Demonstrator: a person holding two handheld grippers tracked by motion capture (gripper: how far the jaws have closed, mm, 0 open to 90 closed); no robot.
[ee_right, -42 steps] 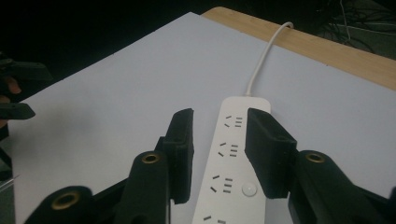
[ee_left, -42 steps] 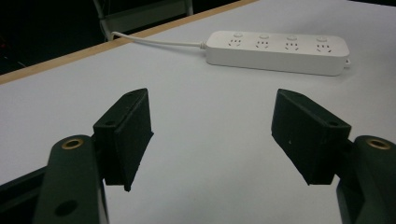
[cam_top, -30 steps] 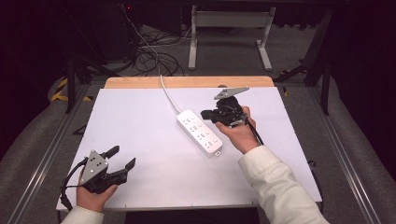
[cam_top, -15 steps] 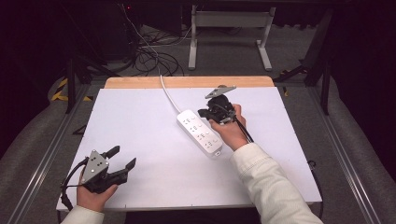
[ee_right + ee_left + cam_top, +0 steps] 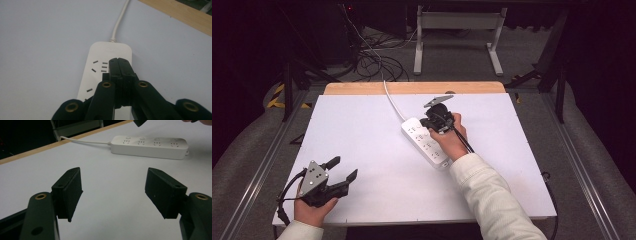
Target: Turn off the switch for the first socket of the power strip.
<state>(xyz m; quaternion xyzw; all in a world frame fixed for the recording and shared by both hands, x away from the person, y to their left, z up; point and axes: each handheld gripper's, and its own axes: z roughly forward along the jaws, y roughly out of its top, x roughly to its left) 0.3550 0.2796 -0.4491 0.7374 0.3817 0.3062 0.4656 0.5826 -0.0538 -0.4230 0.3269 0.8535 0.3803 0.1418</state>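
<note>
Jaws pressed together, right gripper (image 5: 119, 65) bears on white plastic four-outlet power strip (image 5: 426, 142) at table centre, likely pressing its switch; left gripper (image 5: 338, 172), wide apart, idles at seven o'clock.

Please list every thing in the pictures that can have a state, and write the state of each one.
Left gripper: open, nothing between its jaws, held near the table's front-left corner.
Right gripper: shut, empty, tips over the cable end of the power strip.
Power strip: lying flat on the table, nothing plugged into its sockets.
Strip's cable: attached, running off the far edge.
</note>
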